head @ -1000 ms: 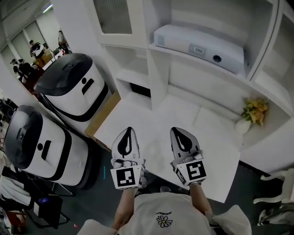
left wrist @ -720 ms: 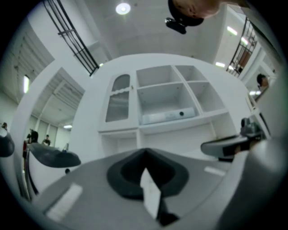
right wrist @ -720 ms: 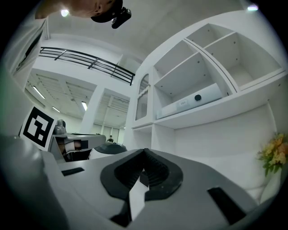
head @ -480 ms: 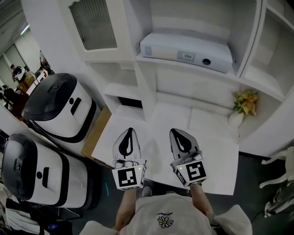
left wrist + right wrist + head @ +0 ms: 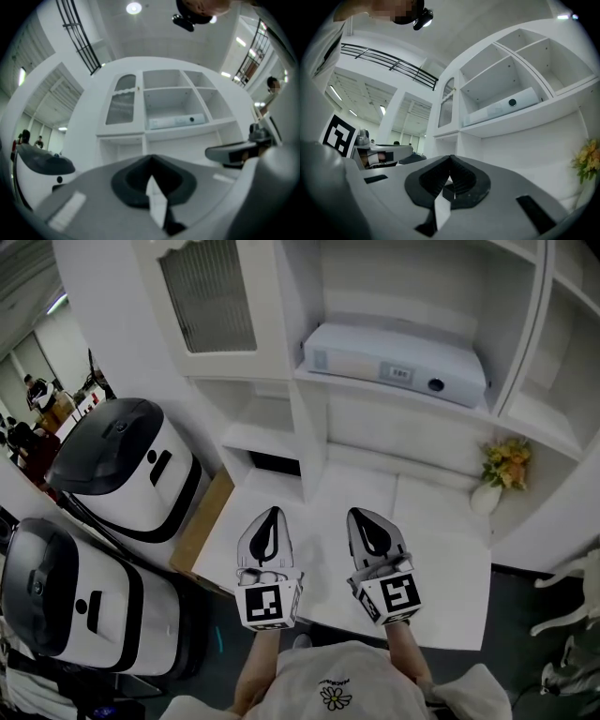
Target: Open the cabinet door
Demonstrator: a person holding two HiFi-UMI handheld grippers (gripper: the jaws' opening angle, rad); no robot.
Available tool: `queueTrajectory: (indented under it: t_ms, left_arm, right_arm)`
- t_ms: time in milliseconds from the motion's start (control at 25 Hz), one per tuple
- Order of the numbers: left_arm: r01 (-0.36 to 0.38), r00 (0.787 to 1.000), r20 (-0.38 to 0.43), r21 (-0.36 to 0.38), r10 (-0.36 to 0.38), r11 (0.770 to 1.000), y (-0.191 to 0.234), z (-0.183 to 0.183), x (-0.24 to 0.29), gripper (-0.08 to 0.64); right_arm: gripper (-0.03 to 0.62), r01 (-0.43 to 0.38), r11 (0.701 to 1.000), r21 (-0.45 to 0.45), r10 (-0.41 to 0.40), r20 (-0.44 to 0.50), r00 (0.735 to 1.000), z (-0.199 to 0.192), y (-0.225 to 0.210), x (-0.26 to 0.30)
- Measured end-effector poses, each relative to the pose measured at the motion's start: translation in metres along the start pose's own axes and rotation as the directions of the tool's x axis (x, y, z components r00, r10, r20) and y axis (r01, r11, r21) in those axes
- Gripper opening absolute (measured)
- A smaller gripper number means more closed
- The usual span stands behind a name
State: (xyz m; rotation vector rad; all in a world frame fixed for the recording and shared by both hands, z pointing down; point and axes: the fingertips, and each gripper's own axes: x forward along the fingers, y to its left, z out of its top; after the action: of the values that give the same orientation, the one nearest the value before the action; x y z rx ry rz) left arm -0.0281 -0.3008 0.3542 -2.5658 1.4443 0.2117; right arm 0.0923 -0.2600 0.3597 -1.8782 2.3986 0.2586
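Plainly, the left gripper is clenched on nothing, its jaws pressed together, and the right gripper just beside it is clenched and empty too. Both hang side by side over the near part of a white counter, touching nothing. Their noses point to twelve o'clock and tip slightly up, with the forearms running back to the person's chest at six o'clock. The cabinet door sits well apart at eleven o'clock. It is a white frame with an arched top around a ribbed pane, and it appears shut against the shelving. At one o'clock a pale flat box rests on a shelf, and at two o'clock stand yellow flowers.
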Motion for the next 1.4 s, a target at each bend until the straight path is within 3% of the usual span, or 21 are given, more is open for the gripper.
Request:
queueTrajectory:
  t_ms: [200,240,280,480,640,880,1040,1160,1400]
  left_arm:
    - [-0.004,0.999,0.040,-0.001,0.004,1.000,0.007,0.016,0.014,0.006]
    - [-0.005,0.999,0.053,0.002,0.005,1.000,0.009,0.021,0.016,0.006]
    - [-0.007,0.998,0.064,0.006,0.007,1.000,0.011,0.025,0.018,0.006]
    - [-0.026,0.994,0.102,0.024,0.024,0.999,0.023,0.039,0.027,0.006]
    - [-0.048,0.993,0.109,0.033,0.044,0.998,0.035,0.041,0.029,0.006]
    - [-0.069,0.994,0.085,0.054,0.064,0.996,0.047,0.037,0.025,0.005]
    - [-0.097,0.993,0.068,0.024,0.096,0.995,0.057,0.030,0.019,0.006]
    - [-0.104,0.992,0.070,0.022,0.103,0.994,0.058,0.030,0.019,0.006]
    - [-0.109,0.990,0.089,0.013,0.108,0.994,0.061,0.035,0.013,0.006]
  right_arm:
    - [0.007,-0.065,0.998,-0.003,0.064,0.139,0.988,0.063,0.003,0.038]
    - [0.072,-0.090,0.996,-0.015,0.091,0.169,0.981,0.081,0.004,0.048]
    - [0.098,-0.109,0.994,-0.030,0.113,0.198,0.974,0.099,0.004,0.058]
    - [0.177,-0.150,0.981,-0.121,0.178,0.276,0.945,0.181,-0.004,0.106]
    - [0.240,-0.130,0.976,-0.177,0.174,0.266,0.948,0.220,-0.011,0.150]
    - [0.247,-0.109,0.987,-0.116,0.131,0.208,0.969,0.235,-0.024,0.218]
    - [0.247,-0.102,0.993,-0.053,0.110,0.170,0.979,0.234,-0.024,0.254]
    - [0.247,-0.115,0.993,-0.012,0.116,0.150,0.982,0.231,-0.024,0.268]
    - [0.247,-0.072,0.997,-0.015,0.073,0.089,0.993,0.224,-0.026,0.281]
